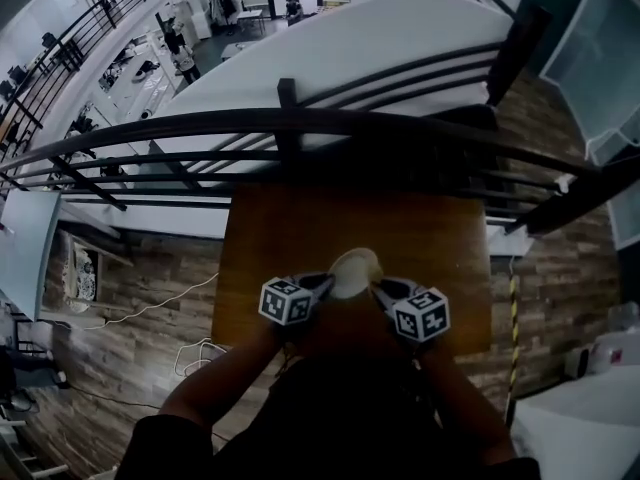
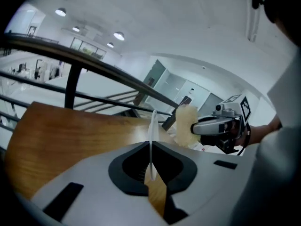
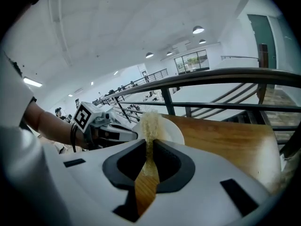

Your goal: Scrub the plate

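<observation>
Head view: both my grippers sit over the near edge of the wooden table (image 1: 300,233). The left gripper (image 1: 322,288) and right gripper (image 1: 383,290) are close together, with the pale plate (image 1: 345,283) between them, above the tabletop. Left gripper view: my left jaws are clamped on the plate's rim. The plate stands on edge, its thin rim line running straight out from the jaws over the table, its face turned toward the right gripper. The sponge (image 2: 186,125) hangs upright just beside that face. Right gripper view: my right jaws are pinched on the sponge, long axis upright. The plate's round face lies just ahead. Contact unclear. Right hand does the work, I judge: press ahead, then rub.
</observation>
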